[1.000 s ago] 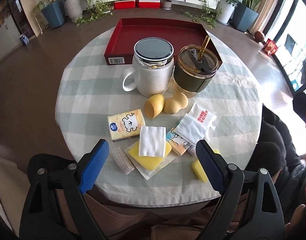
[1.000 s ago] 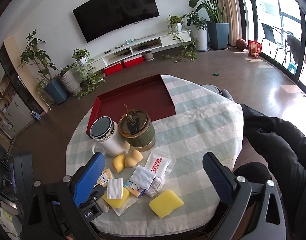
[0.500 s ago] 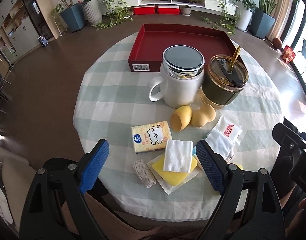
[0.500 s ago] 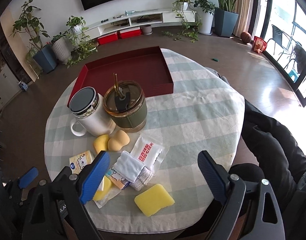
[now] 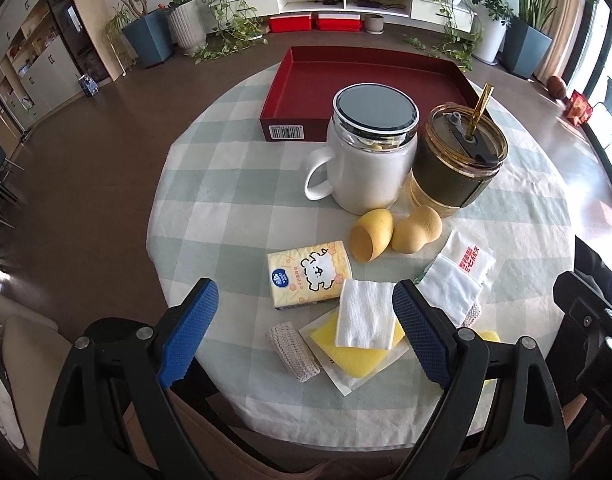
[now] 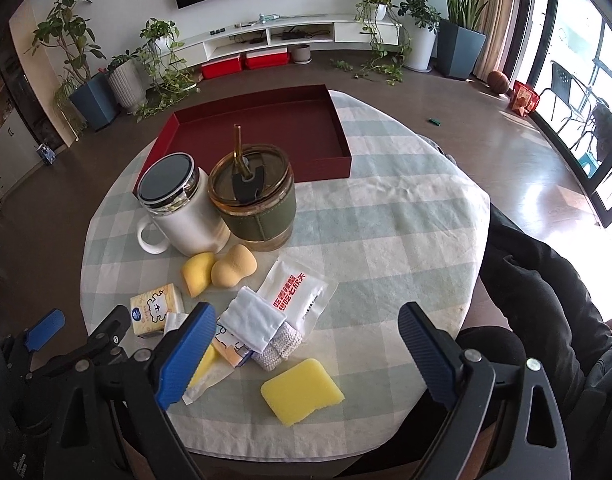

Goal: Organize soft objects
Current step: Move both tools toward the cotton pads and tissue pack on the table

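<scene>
Soft items lie at the near side of the round table. In the left wrist view I see a tissue pack [image 5: 310, 272], a white cotton pad [image 5: 366, 314] on a wrapped yellow sponge [image 5: 358, 360], a knitted roll [image 5: 293, 346], two makeup sponges [image 5: 398, 232] and a printed sachet [image 5: 470, 260]. My left gripper [image 5: 303, 300] hangs open above the pad and the pack, holding nothing. In the right wrist view, my right gripper [image 6: 308, 320] is open and empty above a bare yellow sponge [image 6: 301, 390], a white cloth [image 6: 251, 320] and the sachet [image 6: 297, 296].
An empty red tray [image 6: 261, 128] sits at the far side of the checked tablecloth [image 6: 386, 240]. In front of it stand a white lidded mug [image 6: 177, 204] and a green-sleeved tumbler [image 6: 257, 204] with a straw. A person's dark-clothed leg [image 6: 546, 300] is at the table's right edge.
Both grippers have come lower over the table, so the items look larger. The right one has tipped downward. Nothing on the table has moved.
</scene>
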